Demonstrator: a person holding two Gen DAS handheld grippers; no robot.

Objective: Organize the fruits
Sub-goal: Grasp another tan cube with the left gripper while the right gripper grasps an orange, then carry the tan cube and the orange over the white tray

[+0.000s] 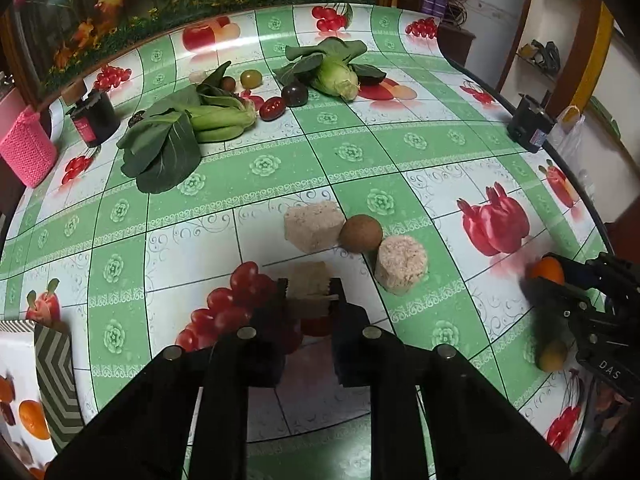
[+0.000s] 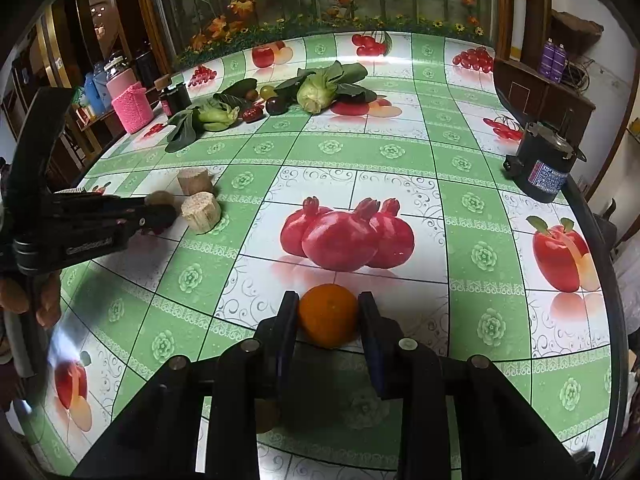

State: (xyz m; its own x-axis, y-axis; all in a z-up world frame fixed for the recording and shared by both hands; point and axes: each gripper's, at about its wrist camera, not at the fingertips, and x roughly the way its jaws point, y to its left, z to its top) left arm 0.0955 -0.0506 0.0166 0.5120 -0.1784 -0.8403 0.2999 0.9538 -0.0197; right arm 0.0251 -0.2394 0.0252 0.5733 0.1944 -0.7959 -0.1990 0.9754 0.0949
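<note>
My left gripper [image 1: 309, 294] is shut on a pale beige block [image 1: 308, 280], held low over the table. Just beyond lie a square beige block [image 1: 313, 225], a brown kiwi [image 1: 361, 233] and a round beige block [image 1: 402, 265]. My right gripper [image 2: 328, 312] is shut on an orange [image 2: 328, 315] that rests on the tablecloth; it also shows in the left wrist view [image 1: 549, 271]. A yellowish fruit [image 1: 553, 356] lies beside the right gripper. At the far side sit small tomatoes [image 1: 273, 108], a dark plum [image 1: 294, 94] and a green-orange fruit [image 1: 251, 78].
Two bok choy [image 1: 188, 128] and a cabbage [image 1: 338, 74] lie at the far side. A pink knitted holder [image 1: 27, 152] and a dark jar [image 1: 95, 120] stand at the left edge, a black motor [image 2: 544, 168] at the right edge. A patterned box [image 1: 36, 380] is near left.
</note>
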